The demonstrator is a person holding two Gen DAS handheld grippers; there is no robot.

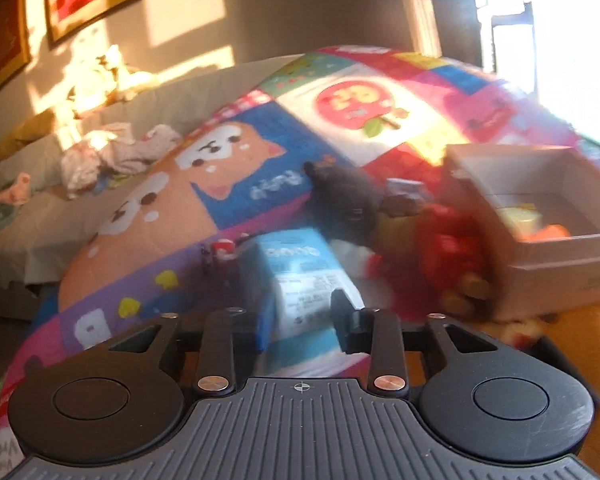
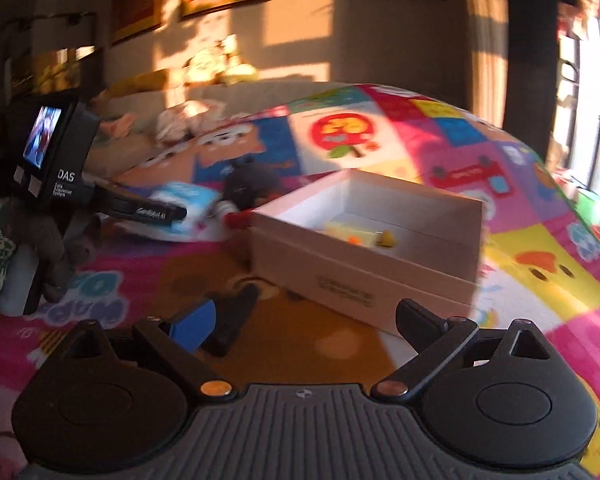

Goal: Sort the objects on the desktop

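Observation:
A blue-and-white packet (image 1: 296, 256) lies on the colourful play mat (image 1: 140, 224), and my left gripper (image 1: 304, 312) is shut on its near end, one pad on each side. In the right wrist view the same packet (image 2: 188, 196) shows at the left, in the left gripper's fingers (image 2: 152, 211). A white cardboard box (image 2: 360, 276) stands open in the middle and holds a yellow item (image 2: 352, 232) and small orange pieces. My right gripper (image 2: 308, 320) hovers open over the mat, just in front of the box, with nothing between its fingers.
A dark soft object (image 1: 340, 196) and a heap of red items (image 1: 452, 248) lie between the packet and the box (image 1: 560, 264). A small red-and-white thing (image 1: 224, 250) sits left of the packet. A sofa with crumpled cloths (image 1: 112, 156) runs along the far wall.

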